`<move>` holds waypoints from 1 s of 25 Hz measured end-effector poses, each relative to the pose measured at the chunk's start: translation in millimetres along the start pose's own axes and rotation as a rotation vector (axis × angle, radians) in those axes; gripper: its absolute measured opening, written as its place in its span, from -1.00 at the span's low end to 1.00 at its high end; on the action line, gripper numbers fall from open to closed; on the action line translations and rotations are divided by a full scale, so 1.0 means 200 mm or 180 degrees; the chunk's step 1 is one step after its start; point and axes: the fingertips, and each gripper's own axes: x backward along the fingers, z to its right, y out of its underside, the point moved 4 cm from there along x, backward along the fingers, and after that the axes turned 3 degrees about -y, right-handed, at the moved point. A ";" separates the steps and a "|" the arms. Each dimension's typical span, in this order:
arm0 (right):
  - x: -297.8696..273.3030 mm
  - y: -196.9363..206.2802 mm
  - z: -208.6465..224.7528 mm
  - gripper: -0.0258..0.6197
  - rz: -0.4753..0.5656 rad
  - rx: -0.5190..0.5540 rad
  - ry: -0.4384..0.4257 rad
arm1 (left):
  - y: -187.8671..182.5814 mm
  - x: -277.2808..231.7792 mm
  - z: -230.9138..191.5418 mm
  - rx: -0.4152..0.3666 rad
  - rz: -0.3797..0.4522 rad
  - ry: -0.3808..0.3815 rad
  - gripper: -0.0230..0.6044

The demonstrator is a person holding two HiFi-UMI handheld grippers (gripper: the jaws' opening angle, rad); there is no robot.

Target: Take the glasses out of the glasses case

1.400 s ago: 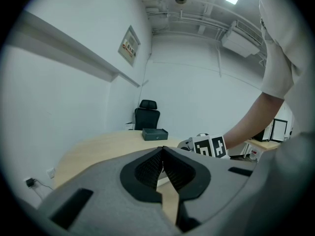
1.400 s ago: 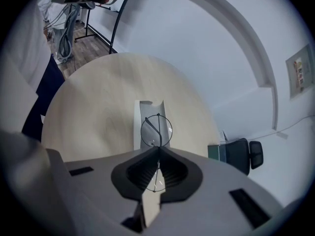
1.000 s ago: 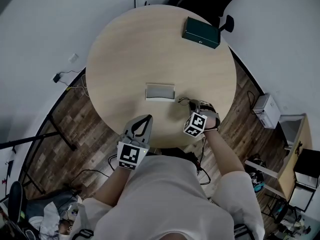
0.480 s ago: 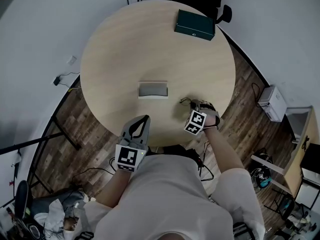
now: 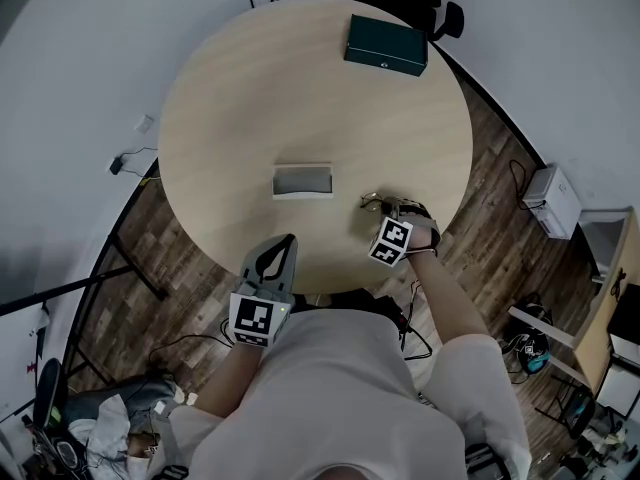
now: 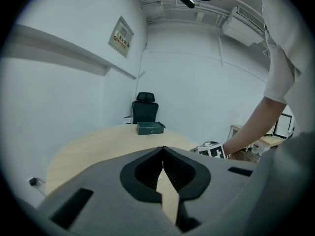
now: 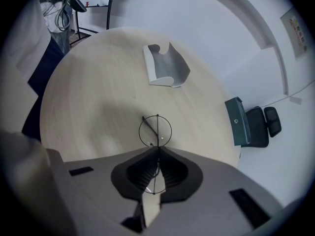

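Note:
The glasses (image 7: 150, 124) are thin black wire frames with round lenses. My right gripper (image 7: 158, 149) is shut on them near the bridge, and one lens sticks out past the fingertips above the tabletop. In the head view the right gripper (image 5: 384, 210) points steeply down near the table's near right edge, with the glasses (image 5: 371, 201) at its tip. The grey glasses case (image 5: 303, 181) lies open and empty at the table's middle, to the left of them; it also shows in the right gripper view (image 7: 166, 68). My left gripper (image 5: 289, 239) hovers at the near edge, shut on nothing (image 6: 163, 148).
A dark green box (image 5: 386, 45) sits at the far side of the round wooden table (image 5: 230, 108). A black office chair (image 6: 145, 109) stands behind it. Cables and gear lie on the wood floor (image 5: 130, 258) around the table.
My right gripper has sunk a little with the glasses and drifted further from the case. The left gripper has shifted slightly along the near edge.

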 end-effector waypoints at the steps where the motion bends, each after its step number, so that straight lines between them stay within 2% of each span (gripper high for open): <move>1: 0.00 0.00 0.00 -0.86 -0.0001 -0.0002 -0.0001 | 0.00 0.00 0.00 -0.0001 -0.0013 0.0000 -0.90; 12: -0.03 0.01 0.01 -0.86 -0.0023 -0.0084 -0.0017 | 0.01 0.00 -0.06 0.0083 -0.0072 -0.0034 -0.90; 21: 0.04 0.00 0.02 -0.86 -0.0006 -0.0141 0.0090 | 0.00 0.01 -0.08 0.0028 -0.0034 0.0004 -0.90; 25: 0.12 -0.03 0.05 -0.86 0.0130 -0.0278 0.0238 | -0.01 0.01 -0.07 0.0000 0.0002 0.0037 -0.90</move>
